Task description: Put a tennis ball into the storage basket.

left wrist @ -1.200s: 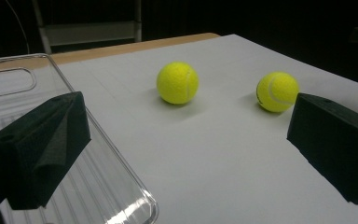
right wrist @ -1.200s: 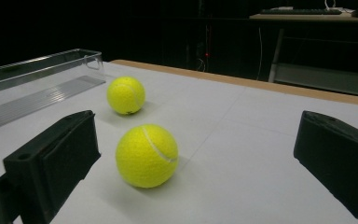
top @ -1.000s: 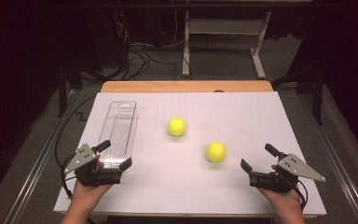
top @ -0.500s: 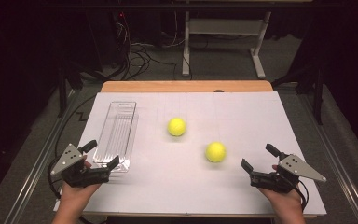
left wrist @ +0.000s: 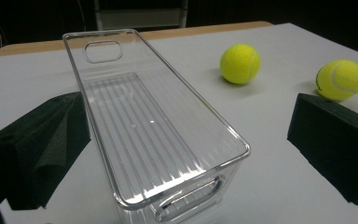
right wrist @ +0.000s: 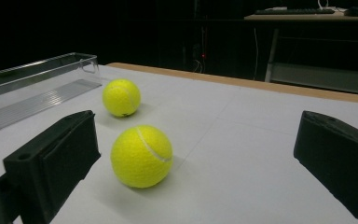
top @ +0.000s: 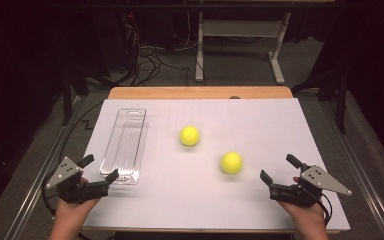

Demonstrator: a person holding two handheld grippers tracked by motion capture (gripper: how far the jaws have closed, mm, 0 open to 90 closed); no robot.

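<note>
Table point(top: 260, 125) carries a white sheet over a wooden top, the wood showing as a strip along the 12 o'clock edge. Clear plastic bin point(top: 125, 145), long and narrow, stands upright and empty on the sheet at roughly 9 o'clock from table centre, long axis running from 6 to 12 o'clock, ribbed floor, a handle cut-out in each end wall. Left hand-held gripper point(top: 99, 168) sits at the table's 7 o'clock corner, held in the person's left hand point(top: 72, 212); jaws apart, holding nothing, with the near end of the bin just ahead of them; in the left gripper view the bin point(left wrist: 154, 135) rises between the two black jaws without touching either. Right hand-held gripper point(top: 279, 167) sits at the 5 o'clock corner in the right hand point(top: 305, 215); jaws apart and holding nothing, pointing toward 10 o'clock. Near tennis ball point(top: 231, 162) rests on the sheet just at 10 o'clock from the right hand-held gripper, apart from it; in the right gripper view it point(right wrist: 141, 155) lies between the jaws' line of sight, closer to the left jaw. Far tennis ball point(top: 189, 135) rests near table centre, at 10 o'clock from the near one, well clear of the bin's right wall.
</note>
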